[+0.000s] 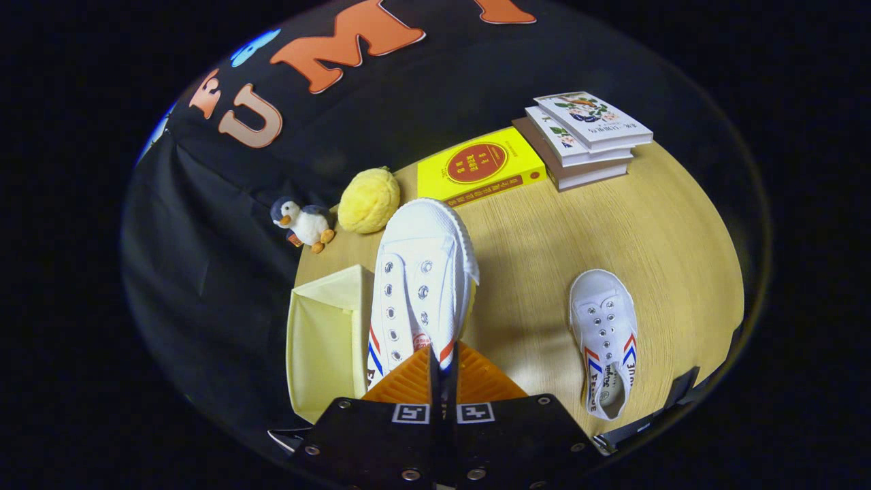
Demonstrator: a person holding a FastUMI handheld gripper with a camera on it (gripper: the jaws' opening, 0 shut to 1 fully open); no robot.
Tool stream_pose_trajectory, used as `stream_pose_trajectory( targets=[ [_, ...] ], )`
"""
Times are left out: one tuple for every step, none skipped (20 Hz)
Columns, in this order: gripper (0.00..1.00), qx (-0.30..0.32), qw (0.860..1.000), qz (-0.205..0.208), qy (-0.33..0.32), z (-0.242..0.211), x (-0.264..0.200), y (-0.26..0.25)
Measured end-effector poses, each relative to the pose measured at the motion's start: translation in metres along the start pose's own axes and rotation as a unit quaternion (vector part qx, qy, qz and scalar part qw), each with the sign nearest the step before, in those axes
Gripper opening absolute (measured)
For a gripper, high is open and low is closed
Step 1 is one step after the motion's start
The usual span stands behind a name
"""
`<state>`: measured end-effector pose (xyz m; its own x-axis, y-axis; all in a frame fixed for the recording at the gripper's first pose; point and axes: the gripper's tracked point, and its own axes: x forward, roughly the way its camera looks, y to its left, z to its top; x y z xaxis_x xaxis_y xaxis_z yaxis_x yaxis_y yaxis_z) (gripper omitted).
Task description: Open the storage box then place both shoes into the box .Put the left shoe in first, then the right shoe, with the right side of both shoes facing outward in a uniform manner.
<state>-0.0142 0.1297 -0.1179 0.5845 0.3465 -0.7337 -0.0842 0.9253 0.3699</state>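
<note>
At the far left, a small plush penguin (303,222) with a white belly and orange feet sits at the edge of the round light-wood desk (558,245), and just beside it rests a fuzzy yellow ball-shaped plush (368,200). Nearer the gripper, the pale yellow fabric storage box (325,338) stands open at the desk's left rim. Right next to it, a white canvas lace-less shoe with red and blue stripes (420,286) is held up, toe pointing away, its heel end pinched between the fingers of the gripper (443,367), which are nearly closed on it. Beyond the toe lies a yellow book with a red circle on its cover (480,167). Farther right, a stack of white-covered books (582,138) sits at the far side of the desk. A second matching white canvas shoe (605,337) lies flat on the desk, well apart to the right of the fingers, toe pointing away.
</note>
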Motion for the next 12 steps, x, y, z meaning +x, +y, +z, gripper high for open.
stream_pose_trajectory(
  targets=[
    [0.00,-0.003,1.000,0.002,-0.006,0.003,-0.008,0.011],
    [0.00,-0.004,1.000,0.003,-0.008,0.005,-0.015,0.021],
    [0.00,-0.005,1.000,0.006,-0.009,0.004,-0.020,0.032],
    [0.00,-0.005,1.000,0.010,-0.012,0.003,-0.024,0.044],
    [0.00,-0.006,1.000,0.016,-0.011,0.001,-0.026,0.056],
    [0.00,-0.008,1.000,0.022,-0.009,-0.003,-0.026,0.069],
    [0.00,-0.009,1.000,0.027,-0.008,-0.008,-0.024,0.080],
    [0.00,-0.013,0.999,0.030,-0.003,-0.015,-0.020,0.091],
    [0.00,-0.015,0.999,0.032,0.000,-0.021,-0.013,0.101],
    [0.00,-0.018,0.999,0.037,0.006,-0.028,-0.006,0.112],
    [0.00,-0.018,0.999,0.042,0.013,-0.036,0.001,0.122],
    [0.00,-0.019,0.999,0.046,0.021,-0.042,0.009,0.132]
  ],
)
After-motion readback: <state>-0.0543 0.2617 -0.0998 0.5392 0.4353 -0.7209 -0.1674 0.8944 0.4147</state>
